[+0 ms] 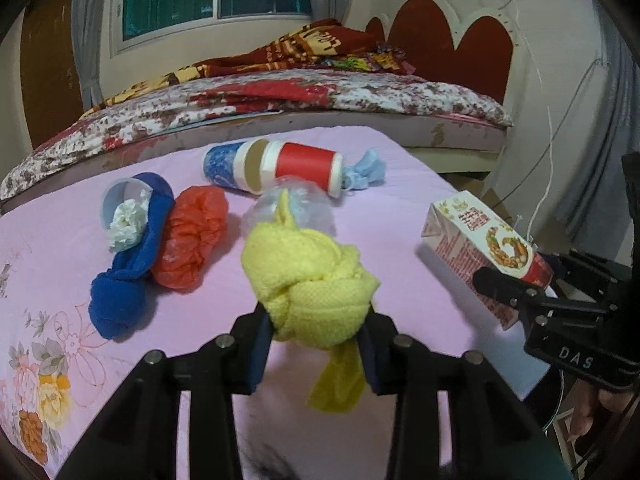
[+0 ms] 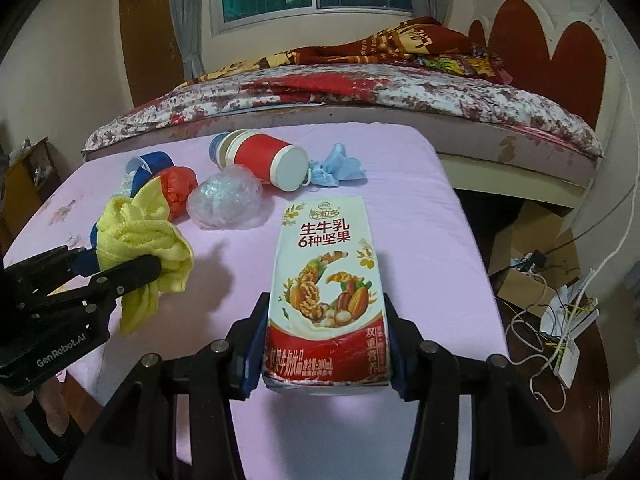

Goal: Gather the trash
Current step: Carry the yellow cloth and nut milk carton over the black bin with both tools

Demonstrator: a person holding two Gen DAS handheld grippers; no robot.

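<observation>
A pink sheet (image 1: pixel 60 240) covers the surface where the trash lies, with a bed (image 2: pixel 400 92) behind it. The milk carton (image 2: pixel 328 288) is the biggest piece in hand: the right gripper (image 2: pixel 326 344) has its jaws clamped on the carton's lower sides, its far end toward the stacked paper cups (image 1: pixel 276 168). It looks light, probably empty, with stiff walls that could buckle if squeezed, so the firmer bottom edges seem the better hold. The left gripper (image 1: pixel 316 332) is closed on the knotted yellow cloth (image 1: pixel 308 276), soft and light; the knot is the sure place to pinch, since a loose tail hangs below. Still on the sheet are a blue cloth (image 1: pixel 132 276), a crumpled red bag (image 1: pixel 192 240), a clear plastic wad (image 2: pixel 226 202) and a pale blue mask (image 2: pixel 338 168). Only the right view shows the carton's printed face and the cables (image 2: pixel 560 320) on the floor; only the left shows white tissue (image 1: pixel 126 224) stuffed in a cup (image 1: pixel 116 200)
</observation>
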